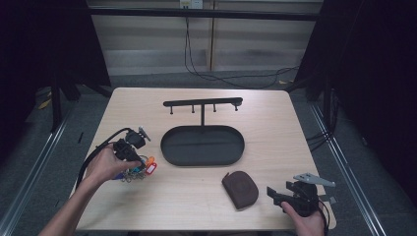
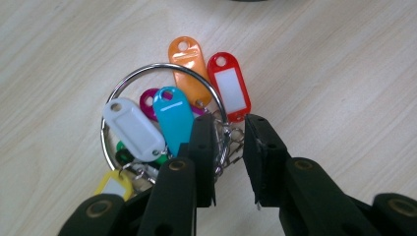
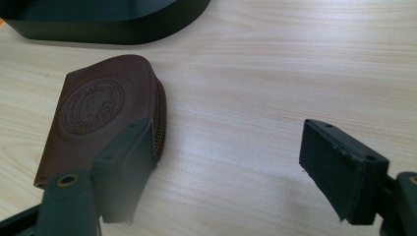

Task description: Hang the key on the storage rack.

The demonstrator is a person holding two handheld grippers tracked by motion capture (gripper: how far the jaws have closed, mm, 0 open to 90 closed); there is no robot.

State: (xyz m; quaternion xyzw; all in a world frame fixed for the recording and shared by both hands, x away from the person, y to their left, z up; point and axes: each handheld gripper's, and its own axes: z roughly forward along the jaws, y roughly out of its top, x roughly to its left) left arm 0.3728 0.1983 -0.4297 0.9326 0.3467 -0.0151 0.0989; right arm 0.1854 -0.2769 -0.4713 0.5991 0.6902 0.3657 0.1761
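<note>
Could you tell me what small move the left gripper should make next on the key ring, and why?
Probably close the jaws. The left gripper is open over the key ring, which lies flat on the table; the ring's wire and its small chain links sit in the gap between the jaws, so closing should pinch them before any lift.

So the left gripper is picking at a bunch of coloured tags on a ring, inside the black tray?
Not inside the tray: the high view shows the tags on their ring lying on the bare table, beside the tray, at the left gripper.
</note>
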